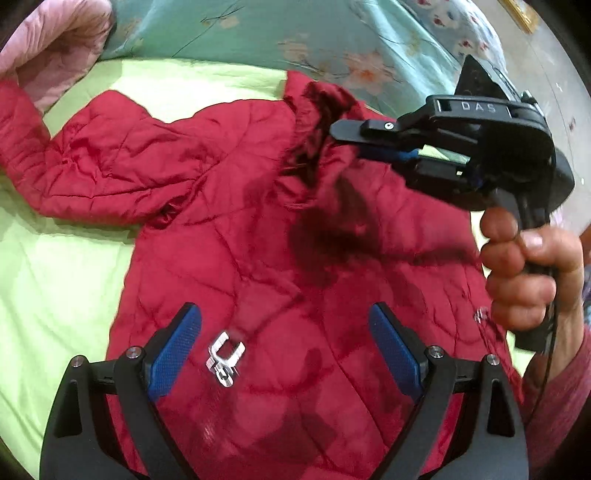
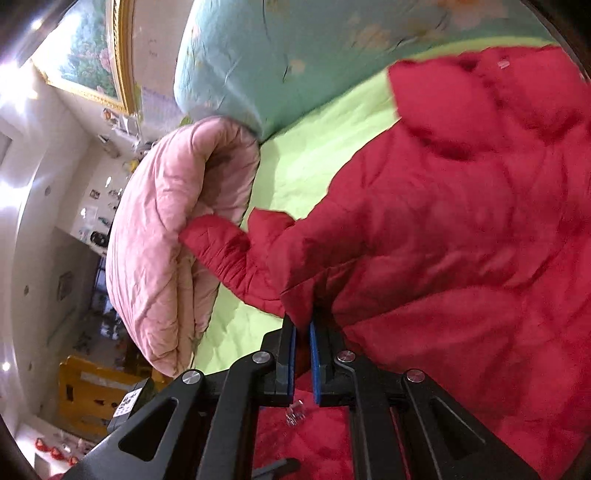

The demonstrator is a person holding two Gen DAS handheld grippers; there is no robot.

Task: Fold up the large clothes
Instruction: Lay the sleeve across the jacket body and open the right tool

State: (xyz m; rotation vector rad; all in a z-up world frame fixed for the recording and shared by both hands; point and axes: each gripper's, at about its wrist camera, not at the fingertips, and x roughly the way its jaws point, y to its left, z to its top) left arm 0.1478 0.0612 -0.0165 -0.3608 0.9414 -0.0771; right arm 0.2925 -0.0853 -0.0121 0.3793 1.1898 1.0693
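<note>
A red quilted jacket (image 1: 258, 229) lies spread on a lime-green bed sheet (image 1: 55, 280), one sleeve stretched out to the left. My left gripper (image 1: 284, 339) is open above the jacket's lower body, next to a silver zipper pull (image 1: 223, 363). My right gripper (image 1: 349, 142) is shut on a fold of the jacket near the collar and lifts it. In the right wrist view the right gripper (image 2: 303, 332) pinches red jacket fabric (image 2: 443, 240) between its blue pads.
A folded pink quilt (image 2: 166, 236) lies at the sheet's edge; it also shows in the left wrist view (image 1: 55, 44). A teal floral duvet (image 1: 295, 33) lies behind the jacket. A framed picture (image 2: 88, 51) hangs on the wall.
</note>
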